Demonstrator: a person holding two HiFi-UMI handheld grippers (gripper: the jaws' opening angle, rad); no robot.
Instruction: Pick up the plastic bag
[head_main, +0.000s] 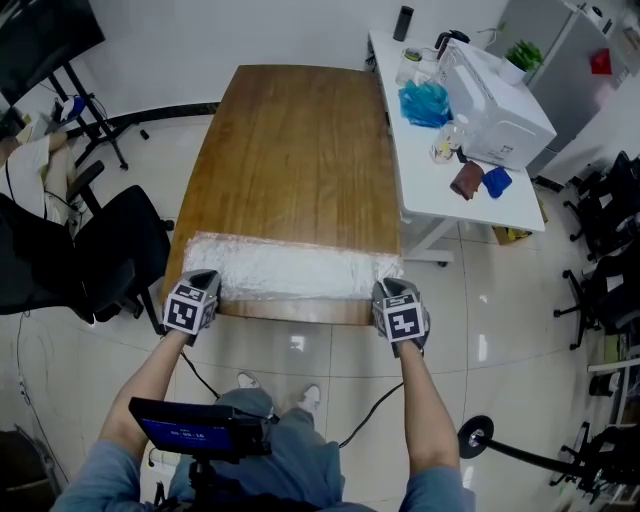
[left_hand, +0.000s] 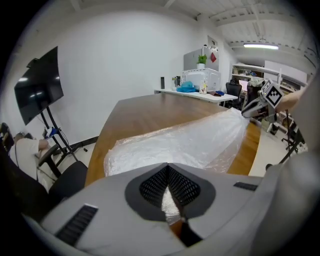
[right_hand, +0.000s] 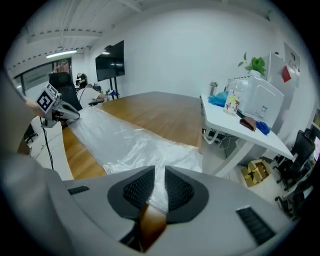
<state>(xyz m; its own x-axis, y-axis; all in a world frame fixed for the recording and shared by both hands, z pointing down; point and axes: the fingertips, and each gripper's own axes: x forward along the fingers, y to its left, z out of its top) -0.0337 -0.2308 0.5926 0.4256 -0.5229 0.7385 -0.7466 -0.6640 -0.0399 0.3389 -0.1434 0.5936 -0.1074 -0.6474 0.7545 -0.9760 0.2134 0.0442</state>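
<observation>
Wooden table (head_main: 300, 140) bears plastic bag (head_main: 285, 268); white desk (head_main: 430, 190) right.

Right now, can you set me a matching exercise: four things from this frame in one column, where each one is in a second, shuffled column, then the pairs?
Things:
1. plastic bag
2. left tool
3. right tool
4. black chair

Places:
A. on the floor, left of the wooden table
B. clamped on the bag's right near corner
C. spread along the table's near edge
D. clamped on the bag's left near corner

Pairs: 1-C, 2-D, 3-B, 4-A
</observation>
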